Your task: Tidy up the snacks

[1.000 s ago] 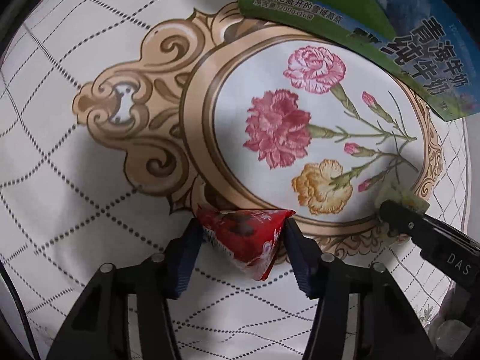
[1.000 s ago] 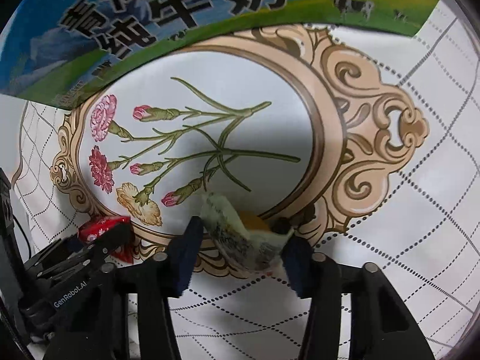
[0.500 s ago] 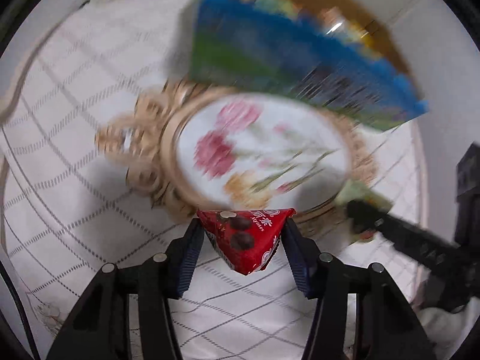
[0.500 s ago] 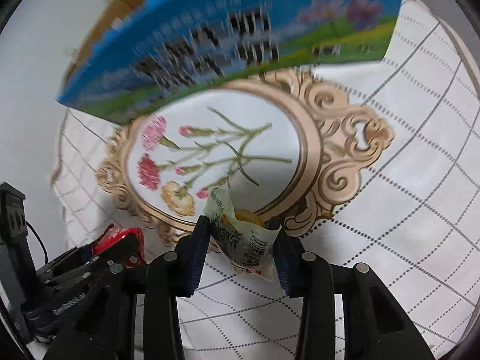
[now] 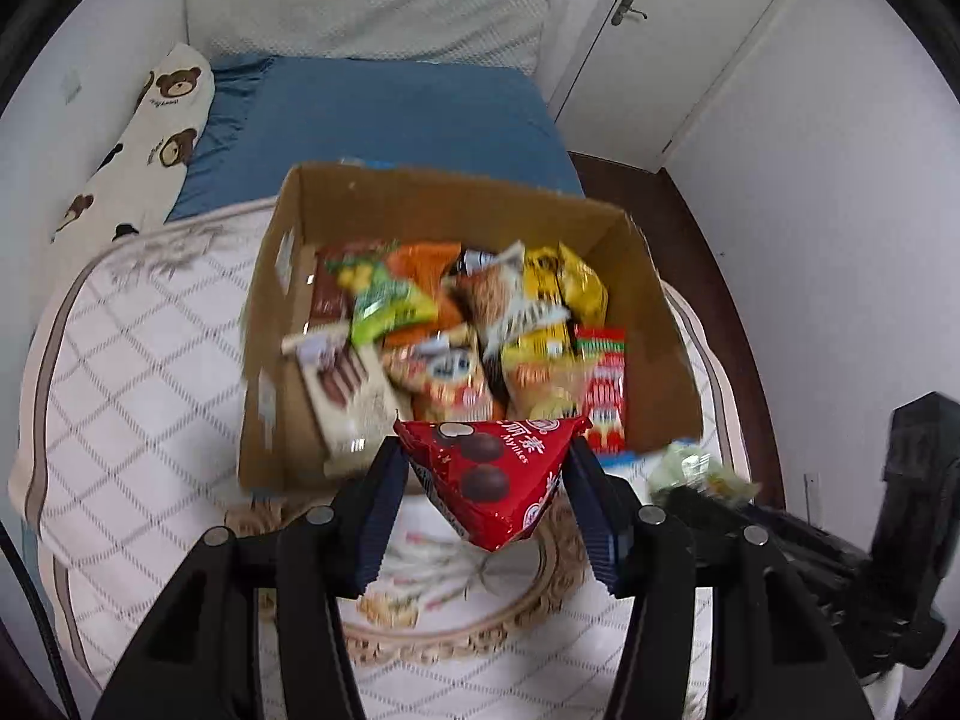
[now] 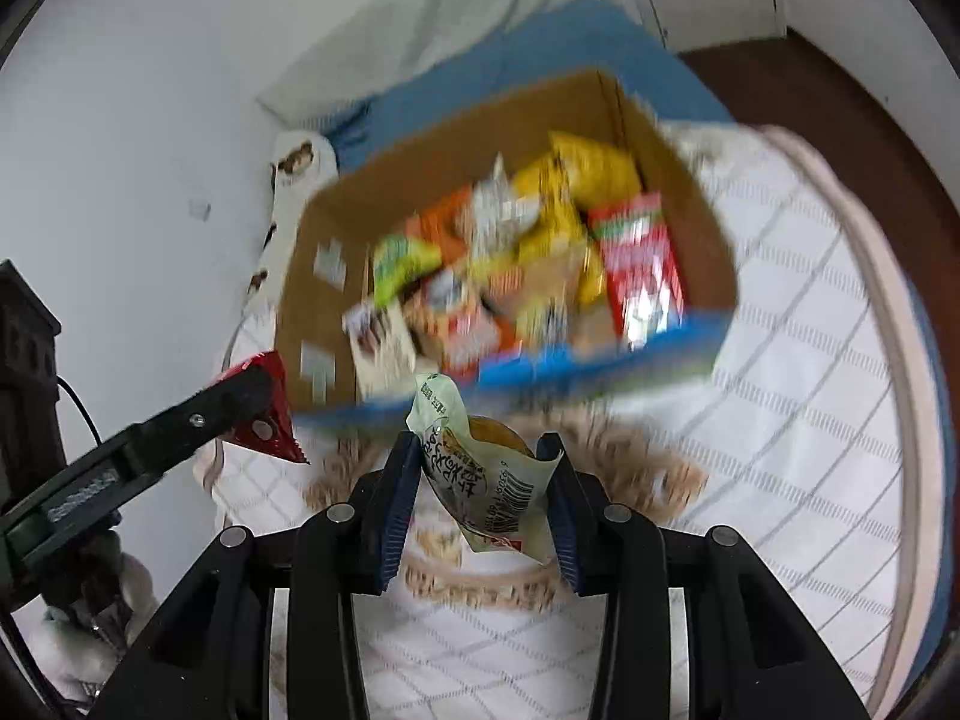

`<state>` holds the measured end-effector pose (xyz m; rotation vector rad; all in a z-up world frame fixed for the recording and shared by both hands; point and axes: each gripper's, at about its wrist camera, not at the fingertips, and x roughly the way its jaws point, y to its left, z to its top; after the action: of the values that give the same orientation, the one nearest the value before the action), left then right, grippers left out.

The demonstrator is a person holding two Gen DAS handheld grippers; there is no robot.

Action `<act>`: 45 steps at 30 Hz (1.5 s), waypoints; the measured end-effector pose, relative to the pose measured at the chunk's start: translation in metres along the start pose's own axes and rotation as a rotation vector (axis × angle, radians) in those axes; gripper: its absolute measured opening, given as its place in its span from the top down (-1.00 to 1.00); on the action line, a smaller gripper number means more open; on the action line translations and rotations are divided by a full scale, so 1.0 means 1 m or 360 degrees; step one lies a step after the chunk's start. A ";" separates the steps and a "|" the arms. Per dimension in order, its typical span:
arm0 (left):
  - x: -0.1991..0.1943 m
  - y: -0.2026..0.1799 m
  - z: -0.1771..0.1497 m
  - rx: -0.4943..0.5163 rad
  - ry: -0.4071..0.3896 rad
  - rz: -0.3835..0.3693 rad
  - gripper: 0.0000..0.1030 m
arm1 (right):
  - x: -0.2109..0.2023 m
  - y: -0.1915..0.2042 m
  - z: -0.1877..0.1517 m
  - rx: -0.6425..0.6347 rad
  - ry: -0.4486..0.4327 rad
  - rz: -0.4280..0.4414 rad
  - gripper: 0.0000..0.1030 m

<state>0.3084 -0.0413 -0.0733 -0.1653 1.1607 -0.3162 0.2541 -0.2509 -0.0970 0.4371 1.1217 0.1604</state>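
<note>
Although the cardboard box already holds a heap of packets, two more snacks are on their way and not yet inside it. The left gripper has its jaws drawn in on a red triangular packet printed with chocolate balls, both pads pressing its sides, and holds it in the air just near of the box's near wall. The right gripper is clamped the same way on a pale green packet with a barcode and something yellow showing at its top; that packet also hangs short of the box's near blue edge.

Judging from how things lie, most of the sorting looks done: the box is crowded with yellow, orange, green and red bags, and a flat pack of chocolate biscuits leans against its left inside wall. What seems left is to carry these two over the near rim and let them go among the others. The quilted cover under the box, with its floral medallion, shows no other loose snack in either view, though the far side behind the box is hidden. Beyond the box lie a blue sheet and a bear-print pillow at far left.
</note>
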 end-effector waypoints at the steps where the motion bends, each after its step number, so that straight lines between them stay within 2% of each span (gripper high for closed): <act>1: 0.005 -0.001 0.006 0.0011 -0.0002 0.0020 0.01 | 0.003 0.004 0.011 0.0000 -0.0020 -0.0011 0.17; 4: 0.028 -0.001 0.026 0.0030 0.0047 0.0074 0.01 | 0.008 0.001 0.042 -0.0021 -0.0064 -0.0085 0.17; 9: 0.074 0.001 0.044 0.0023 0.0152 0.0151 0.01 | 0.037 -0.013 0.081 -0.0017 -0.0026 -0.0217 0.17; 13: 0.110 0.005 0.047 -0.0005 0.0293 0.0138 0.01 | 0.072 -0.030 0.095 0.0035 0.0103 -0.0283 0.17; 18: 0.131 0.008 0.042 0.0017 0.0365 0.0185 0.00 | 0.100 -0.042 0.092 0.0061 0.0226 -0.0316 0.15; 19: 0.133 0.010 0.042 0.0002 0.0372 0.0188 -0.03 | 0.101 -0.043 0.092 0.0056 0.0236 -0.0326 0.01; 20: 0.135 0.014 0.040 -0.0029 0.0388 0.0178 -0.15 | 0.105 -0.044 0.092 0.0045 0.0257 -0.0351 -0.12; 21: 0.137 0.016 0.040 -0.0045 0.0400 0.0169 -0.40 | 0.107 -0.045 0.093 0.0040 0.0269 -0.0358 -0.43; 22: 0.140 0.020 0.039 -0.0063 0.0413 0.0169 -0.52 | 0.107 -0.046 0.093 0.0035 0.0274 -0.0363 -0.70; 23: 0.141 0.021 0.039 -0.0066 0.0411 0.0176 -0.68 | 0.109 -0.047 0.095 0.0019 0.0286 -0.0390 -0.78; 25: 0.141 0.024 0.038 -0.0048 0.0391 0.0223 -0.71 | 0.108 -0.046 0.096 -0.0012 0.0295 -0.0436 -0.82; 27: 0.142 0.025 0.036 -0.0034 0.0390 0.0262 -0.91 | 0.109 -0.046 0.099 -0.0048 0.0301 -0.0497 -0.87; 36: 0.127 0.027 0.035 0.0009 0.0331 0.0345 -0.92 | 0.110 -0.040 0.094 -0.0131 0.0296 -0.0593 -0.89; 40: 0.109 0.024 0.033 0.0034 0.0252 0.0378 -0.92 | 0.104 -0.037 0.091 -0.0141 0.0270 -0.0591 -0.89; 45: 0.076 0.018 0.028 0.0048 0.0122 0.0395 -0.92 | 0.084 -0.028 0.084 -0.0167 0.0176 -0.0598 -0.89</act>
<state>0.3643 -0.0504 -0.1339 0.0181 1.2368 -0.1214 0.3631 -0.2690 -0.1483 0.1199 1.2774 -0.0876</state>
